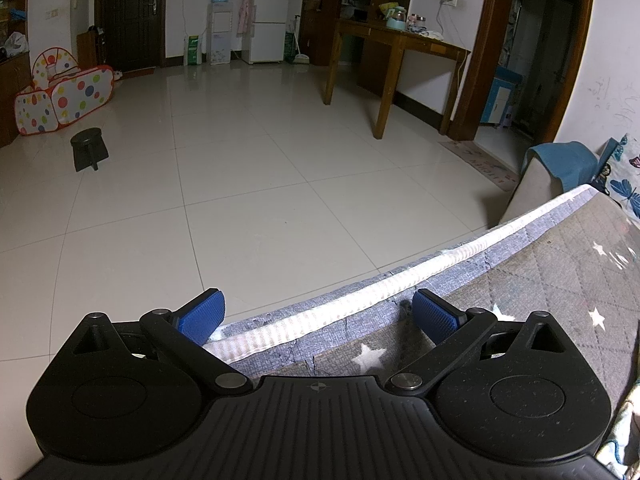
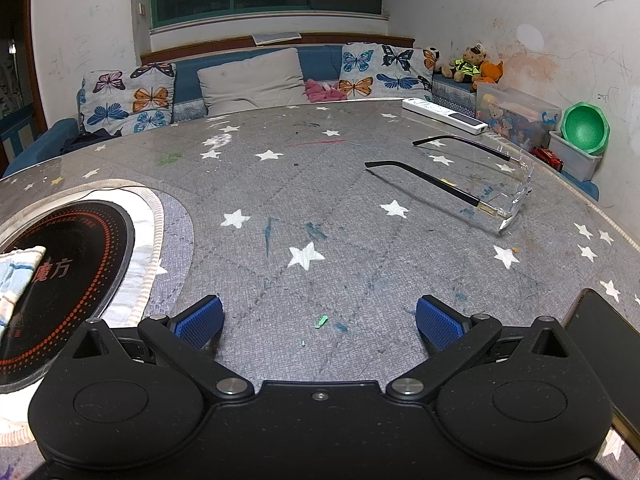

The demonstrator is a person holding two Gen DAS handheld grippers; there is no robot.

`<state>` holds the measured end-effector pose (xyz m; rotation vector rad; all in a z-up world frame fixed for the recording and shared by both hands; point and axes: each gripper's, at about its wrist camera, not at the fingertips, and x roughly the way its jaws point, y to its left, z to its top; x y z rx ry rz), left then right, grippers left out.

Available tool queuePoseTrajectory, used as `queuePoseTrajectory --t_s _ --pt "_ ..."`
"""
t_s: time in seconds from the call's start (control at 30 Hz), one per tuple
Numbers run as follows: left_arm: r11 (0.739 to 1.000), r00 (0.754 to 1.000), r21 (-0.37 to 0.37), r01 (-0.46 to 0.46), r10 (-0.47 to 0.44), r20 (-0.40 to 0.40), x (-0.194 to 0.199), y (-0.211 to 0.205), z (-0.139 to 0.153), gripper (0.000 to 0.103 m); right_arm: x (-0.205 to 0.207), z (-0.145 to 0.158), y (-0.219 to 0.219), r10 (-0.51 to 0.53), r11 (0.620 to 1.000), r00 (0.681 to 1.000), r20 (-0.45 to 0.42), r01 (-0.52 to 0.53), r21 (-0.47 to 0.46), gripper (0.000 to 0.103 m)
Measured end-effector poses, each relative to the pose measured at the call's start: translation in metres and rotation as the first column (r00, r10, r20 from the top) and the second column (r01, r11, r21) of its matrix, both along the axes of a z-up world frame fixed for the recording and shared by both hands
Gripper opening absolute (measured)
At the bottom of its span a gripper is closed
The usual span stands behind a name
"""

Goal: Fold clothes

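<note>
My left claw (image 1: 319, 317) is spread, empty, at the edge of the star-print surface (image 1: 552, 280); my right claw (image 2: 319, 322) is spread over it; a folded cloth (image 2: 16, 276) lies left on the black disc (image 2: 76, 248); glasses (image 2: 472, 176) sit ahead.

The table cover (image 2: 320, 200) is grey with white stars, and the cushions (image 2: 128, 98) have colourful butterflies.

Red characters "魔方" stand on the black cooktop (image 2: 72, 264) (set into the table); nothing else legible.
</note>
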<state>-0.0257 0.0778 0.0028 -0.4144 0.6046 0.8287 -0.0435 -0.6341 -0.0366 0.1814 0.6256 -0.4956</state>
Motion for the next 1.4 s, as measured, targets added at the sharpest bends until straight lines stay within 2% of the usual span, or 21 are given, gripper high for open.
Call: queuePoseTrajectory --t_s 0.33,0.5,0.7,0.8,1.0,1.17,1.3,1.33,1.4 --pt "0.999 0.999 0.019 0.050 -0.050 -0.001 0.002 -0.003 0.001 0.101 0.000 0.000 0.000 0.000 1.000 1.000 0.000 0.000 0.000 0.103" --pt "0.990 0.991 0.042 0.132 -0.131 -0.005 0.008 -0.010 0.002 0.101 0.000 0.000 0.000 0.000 1.000 1.000 0.000 0.000 0.000 0.103" --pt "0.969 0.971 0.065 0.238 -0.237 -0.012 0.016 -0.020 0.000 0.101 0.001 0.000 0.001 0.000 1.000 1.000 0.000 0.000 0.000 0.103" --pt "0.954 0.957 0.082 0.289 -0.289 -0.014 0.020 -0.026 -0.001 0.101 0.001 0.000 0.001 0.000 1.000 1.000 0.000 0.000 0.000 0.103" --pt "0.907 0.914 0.115 0.404 -0.406 -0.013 0.028 -0.040 -0.004 0.101 0.000 0.000 0.000 0.000 1.000 1.000 0.000 0.000 0.000 0.103" --pt "0.833 0.845 0.155 0.531 -0.533 -0.026 0.036 -0.058 -0.008 0.101 0.000 0.000 0.000 0.000 1.000 1.000 0.000 0.000 0.000 0.103" --pt "0.806 0.812 0.109 0.582 -0.583 -0.029 0.044 -0.065 -0.013 0.100 0.000 0.000 0.001 0.000 1.000 1.000 0.000 0.000 0.000 0.103" --pt "0.806 0.812 0.107 0.583 -0.583 -0.031 0.044 -0.066 -0.013 0.100 0.001 0.000 0.001 0.000 1.000 1.000 0.000 0.000 0.000 0.103" --pt "0.819 0.828 0.131 0.559 -0.558 -0.047 0.044 -0.076 -0.015 0.100 0.001 0.000 0.001 0.000 1.000 1.000 -0.001 0.000 0.001 0.103"
